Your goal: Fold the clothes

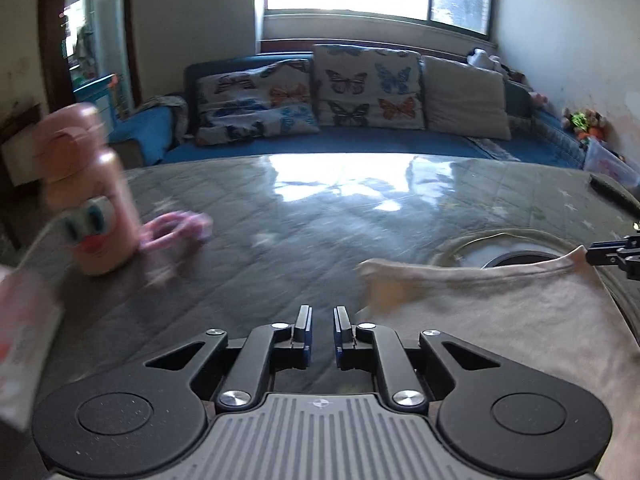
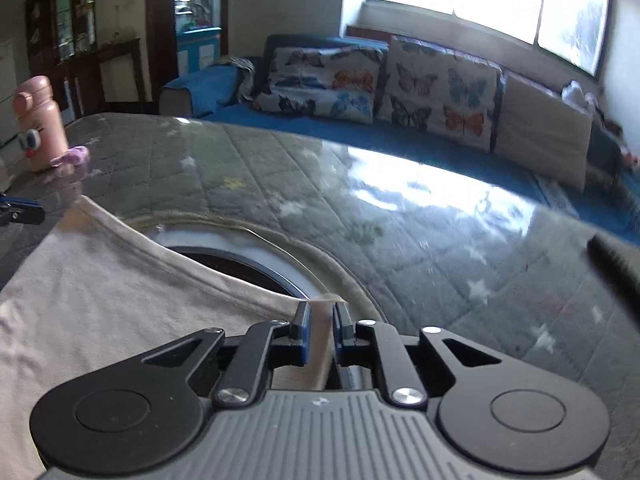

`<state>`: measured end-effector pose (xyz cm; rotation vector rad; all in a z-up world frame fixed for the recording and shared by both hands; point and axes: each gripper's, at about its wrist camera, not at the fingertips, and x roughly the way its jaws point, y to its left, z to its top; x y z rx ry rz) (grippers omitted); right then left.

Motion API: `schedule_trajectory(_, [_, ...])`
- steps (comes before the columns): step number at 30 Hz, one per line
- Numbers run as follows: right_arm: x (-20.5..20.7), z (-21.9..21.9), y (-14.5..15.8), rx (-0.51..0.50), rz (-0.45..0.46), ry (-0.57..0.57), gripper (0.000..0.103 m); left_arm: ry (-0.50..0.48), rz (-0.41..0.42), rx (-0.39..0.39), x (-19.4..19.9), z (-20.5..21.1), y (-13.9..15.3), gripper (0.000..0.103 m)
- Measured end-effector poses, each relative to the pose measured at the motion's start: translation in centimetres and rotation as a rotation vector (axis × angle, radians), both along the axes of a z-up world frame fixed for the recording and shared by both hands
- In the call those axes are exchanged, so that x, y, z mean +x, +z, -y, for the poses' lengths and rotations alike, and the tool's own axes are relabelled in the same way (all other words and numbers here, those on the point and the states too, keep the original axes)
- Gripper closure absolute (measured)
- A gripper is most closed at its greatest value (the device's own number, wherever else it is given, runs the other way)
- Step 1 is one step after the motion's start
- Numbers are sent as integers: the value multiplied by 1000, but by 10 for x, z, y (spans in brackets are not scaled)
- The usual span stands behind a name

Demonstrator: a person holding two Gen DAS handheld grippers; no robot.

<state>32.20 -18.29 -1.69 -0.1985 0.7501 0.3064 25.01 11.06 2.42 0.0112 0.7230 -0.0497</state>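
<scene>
A beige shirt (image 1: 500,300) lies on the quilted grey table cover (image 1: 280,220). In the left wrist view my left gripper (image 1: 322,322) is slightly open and empty, just left of the shirt's blurred corner. In the right wrist view my right gripper (image 2: 321,318) has its jaws narrowly apart with the shirt's (image 2: 120,288) corner edge between them; whether it pinches the cloth is unclear. The right gripper's tips also show at the right edge of the left wrist view (image 1: 612,254), at the shirt's far corner.
A pink bottle with a cartoon face (image 1: 94,196) stands at the table's left, a pink hair tie (image 1: 176,228) beside it. A round dark opening (image 2: 240,264) sits in the table behind the shirt. A dark object (image 2: 612,268) lies at the right. A blue sofa with cushions (image 1: 360,92) is behind.
</scene>
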Motion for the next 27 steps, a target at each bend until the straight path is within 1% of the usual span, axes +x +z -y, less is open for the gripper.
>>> schedule_trajectory(2, [-12,-8,7,22,-1,40,90,35,1,16,-17,-14,3,76])
schedule_trajectory(3, [-16,-13,9,31,-3,60,88,55,2,27,-26,-21,4,75])
schedule_trajectory(4, [-24,-20,11,42,-6,91,82,77,0,40,-35,-27,5,74])
schedule_trajectory(6, [-41,-39,13,63,-15,166,80,119,0,55,-54,-39,6,74])
schedule_trajectory(11, [-80,-86,10,105,-53,340,78,234,1,90,-104,-65,6,73])
schedule_trajectory(13, [-95,-107,8,112,-66,405,78,272,2,84,-121,-73,4,69])
schedule_trajectory(16, [-116,-139,3,109,-80,491,78,326,0,65,-142,-85,3,68])
schedule_trajectory(20, [-126,-160,-5,107,-103,524,78,386,-5,17,-161,-99,-2,67])
schedule_trajectory(25, [-132,-177,-10,73,-72,529,78,411,-21,-32,-161,-108,-13,67])
schedule_trajectory(27, [-133,-182,-10,64,-63,528,78,414,-23,-43,-159,-109,-16,69])
